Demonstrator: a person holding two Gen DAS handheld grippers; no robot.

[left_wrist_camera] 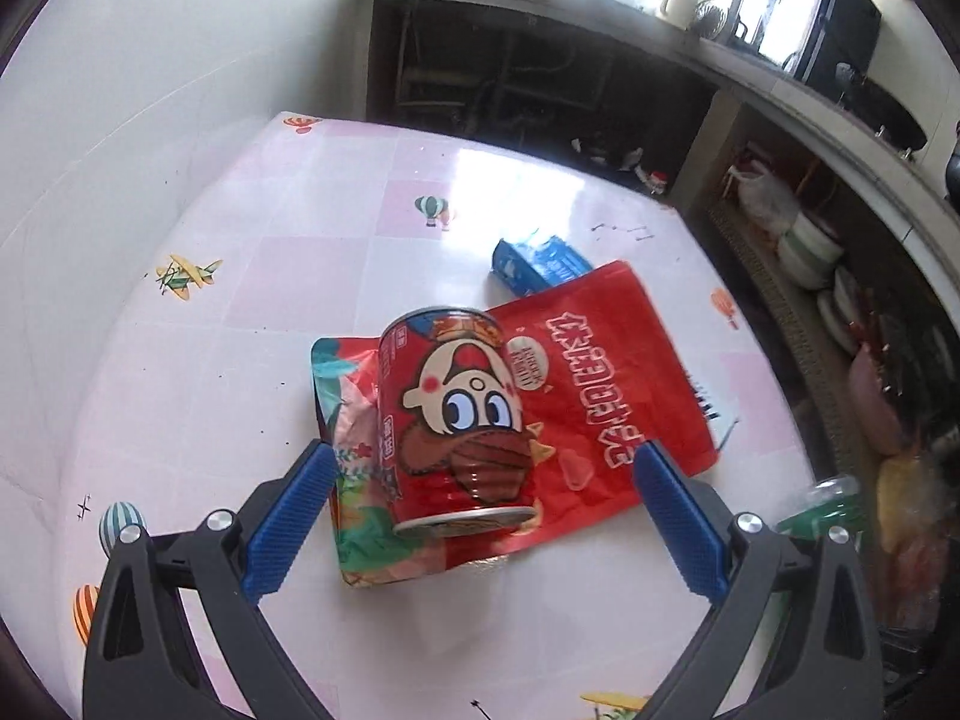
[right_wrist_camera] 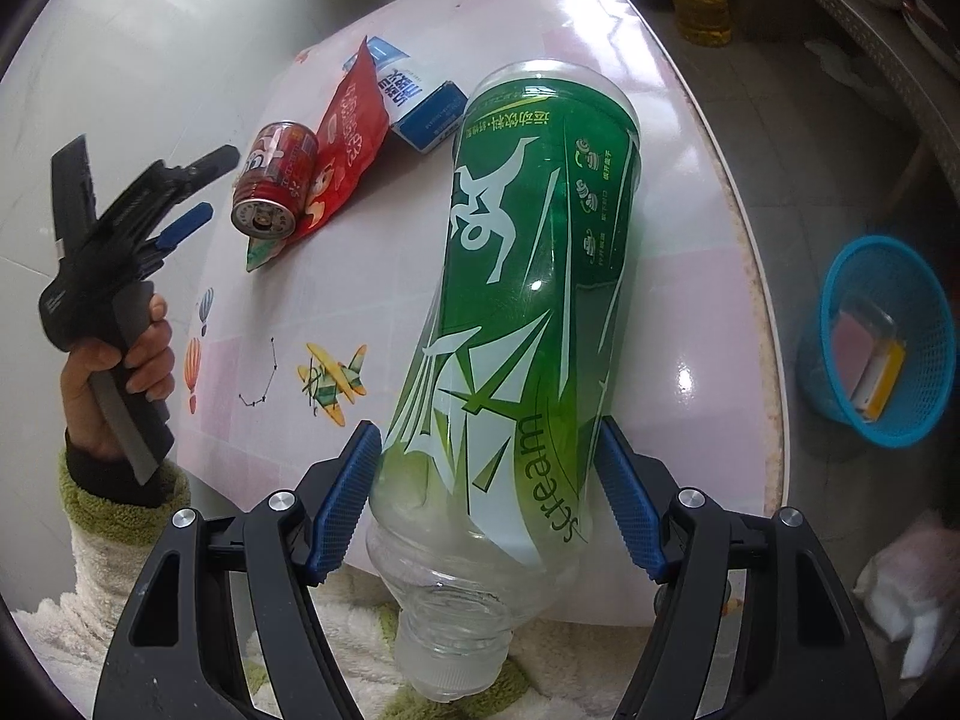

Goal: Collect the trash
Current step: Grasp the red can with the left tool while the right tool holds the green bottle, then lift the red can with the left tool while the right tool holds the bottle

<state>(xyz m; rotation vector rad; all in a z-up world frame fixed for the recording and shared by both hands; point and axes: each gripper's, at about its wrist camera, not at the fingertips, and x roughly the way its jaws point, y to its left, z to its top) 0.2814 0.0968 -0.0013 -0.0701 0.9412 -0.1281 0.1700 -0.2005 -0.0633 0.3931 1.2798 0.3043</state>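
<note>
Nearest in the right wrist view: right gripper (right_wrist_camera: 486,486) clamped on the bottle (right_wrist_camera: 528,276), pads pressing the label just above the neck, cap end toward the camera. Empty clear plastic, so probably light, thin-walled, slick and easy to dent; best held at the stiffer shoulder, as here. Beyond it, off the counter (right_wrist_camera: 690,300) edge, a blue basket (right_wrist_camera: 888,342) on the floor, a likely drop spot. In the left wrist view: left gripper (left_wrist_camera: 483,474) released, jaws spread wide either side of the can (left_wrist_camera: 453,420), not touching it. Can lying on its side atop a red bag (left_wrist_camera: 606,372); rigid metal, round, prone to roll, best pinched across its middle. Bag looks thin, crinkly, limp; best pinched at an edge. Farther back, a blue packet (left_wrist_camera: 534,264), soft, just beside the bag.
</note>
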